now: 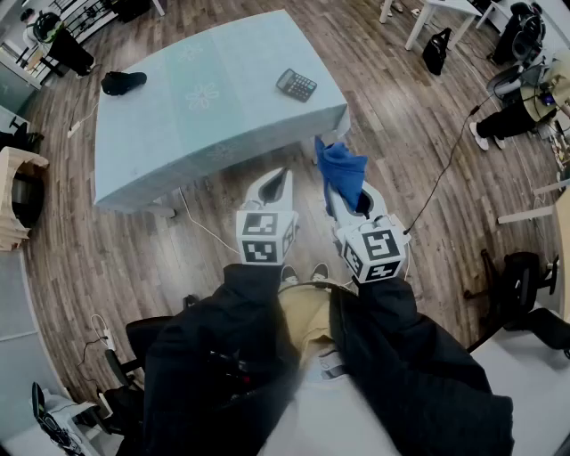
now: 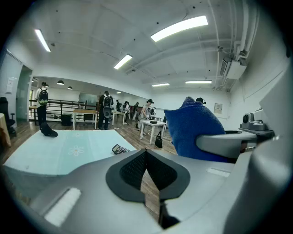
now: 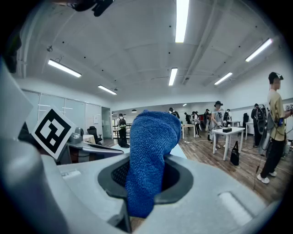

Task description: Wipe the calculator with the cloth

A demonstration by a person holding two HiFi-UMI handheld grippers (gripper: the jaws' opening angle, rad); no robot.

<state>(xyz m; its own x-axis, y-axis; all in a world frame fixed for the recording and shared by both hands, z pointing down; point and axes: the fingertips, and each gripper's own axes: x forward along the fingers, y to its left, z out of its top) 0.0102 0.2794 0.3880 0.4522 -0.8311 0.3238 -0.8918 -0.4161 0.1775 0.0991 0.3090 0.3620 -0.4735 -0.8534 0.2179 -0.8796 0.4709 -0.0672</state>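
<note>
A dark calculator [image 1: 297, 85] lies near the right front corner of the pale blue table [image 1: 196, 116]; it also shows small in the left gripper view, the calculator [image 2: 120, 149] on the table [image 2: 64, 148]. My right gripper [image 1: 337, 183] is shut on a blue cloth [image 1: 342, 171], which sticks up between its jaws, the cloth [image 3: 149, 157] filling the right gripper view. My left gripper [image 1: 279, 183] is shut with nothing in it. Both grippers hang over the floor, short of the table's front edge.
A black object [image 1: 123, 82] lies at the table's far left. White tables [image 1: 436, 13], a black bag [image 1: 435, 50] and chairs stand at the right. Cables [image 1: 200, 223] run over the wooden floor. People stand in the background [image 2: 106, 109].
</note>
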